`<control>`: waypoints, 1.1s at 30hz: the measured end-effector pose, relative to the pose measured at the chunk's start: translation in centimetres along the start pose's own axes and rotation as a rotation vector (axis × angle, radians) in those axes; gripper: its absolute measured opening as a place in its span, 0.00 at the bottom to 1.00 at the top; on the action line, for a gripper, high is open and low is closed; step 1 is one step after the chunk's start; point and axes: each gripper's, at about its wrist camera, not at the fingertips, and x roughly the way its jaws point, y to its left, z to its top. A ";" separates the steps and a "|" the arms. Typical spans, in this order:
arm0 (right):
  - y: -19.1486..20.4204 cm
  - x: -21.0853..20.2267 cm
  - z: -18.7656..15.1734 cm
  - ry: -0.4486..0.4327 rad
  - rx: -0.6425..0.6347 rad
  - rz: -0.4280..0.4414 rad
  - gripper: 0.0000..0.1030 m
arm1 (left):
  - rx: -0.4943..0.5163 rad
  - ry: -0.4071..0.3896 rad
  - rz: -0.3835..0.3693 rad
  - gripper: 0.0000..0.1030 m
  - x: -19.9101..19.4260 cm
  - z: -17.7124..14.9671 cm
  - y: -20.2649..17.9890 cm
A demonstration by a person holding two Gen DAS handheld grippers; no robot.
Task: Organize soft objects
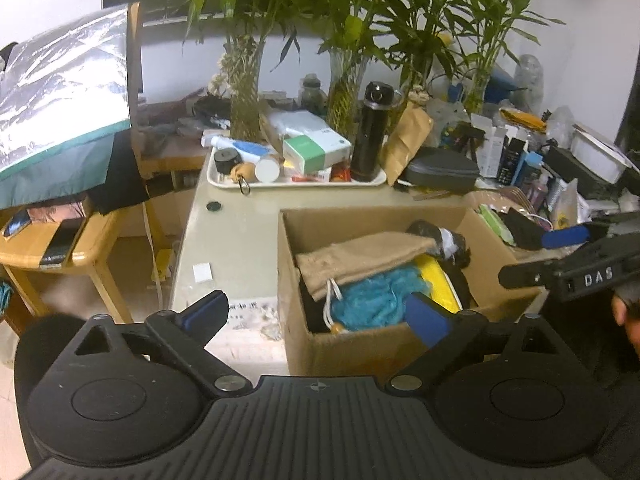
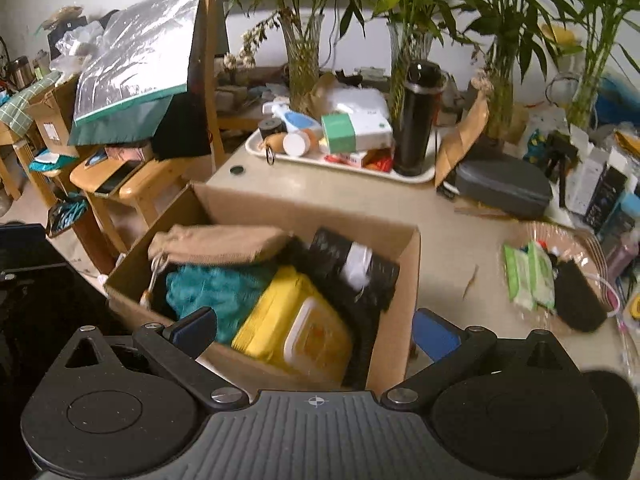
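An open cardboard box (image 1: 400, 216) stands on the pale desk. Inside it lie a tan drawstring bag (image 1: 360, 258), a fluffy blue cloth (image 1: 376, 296), a yellow item (image 1: 438, 280) and a black-and-white bundle (image 1: 444, 238). My left gripper (image 1: 318, 312) hovers open over the box's near left corner, with nothing between its fingers. The right wrist view shows the same box (image 2: 396, 320), tan bag (image 2: 216, 242), blue cloth (image 2: 216, 288) and yellow container (image 2: 296, 320). My right gripper (image 2: 316, 328) is open and empty, straddling the box's near right wall. It also shows at the right edge (image 1: 540, 254) of the left view.
A shallow basket (image 2: 592, 248) right of the box holds a green wipes pack (image 2: 528, 280) and a black cloth (image 2: 576, 300). Behind the box are a white tray (image 1: 296, 182) with a black flask (image 1: 370, 132), bamboo vases and a grey case (image 1: 442, 170). A wooden chair (image 1: 60, 256) stands left.
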 end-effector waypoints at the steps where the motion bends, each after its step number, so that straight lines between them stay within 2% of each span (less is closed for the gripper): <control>1: 0.2 -0.1 -0.4 0.010 0.001 -0.003 1.00 | -0.004 0.006 -0.002 0.96 0.0 -0.1 -0.1; 4: 0.6 -0.2 -1.4 0.032 -0.007 -0.023 1.00 | -0.009 0.039 -0.010 1.00 0.4 -0.6 -0.4; 9: 1.0 -0.4 -3.2 0.069 0.000 -0.044 1.00 | 0.014 0.063 -0.016 1.00 0.7 -1.7 -1.4; 13: 1.0 -0.2 -4.3 0.096 0.013 -0.053 1.00 | 0.026 0.064 0.006 1.00 0.7 -2.0 -1.9; 16: 1.2 -0.2 -4.8 0.101 0.010 -0.061 1.00 | 0.016 0.062 0.058 1.00 0.8 -1.9 -2.0; 19: 1.2 -0.2 -5.1 0.097 0.020 -0.056 1.00 | 0.021 0.083 0.088 1.00 1.0 -1.9 -2.1; 25: 1.1 0.0 -5.2 0.100 0.036 -0.058 1.00 | 0.074 0.131 0.095 1.00 1.5 -2.0 -2.4; 33: 0.8 0.0 -5.2 0.099 0.044 -0.069 1.00 | 0.083 0.149 0.094 1.00 1.8 -2.0 -2.7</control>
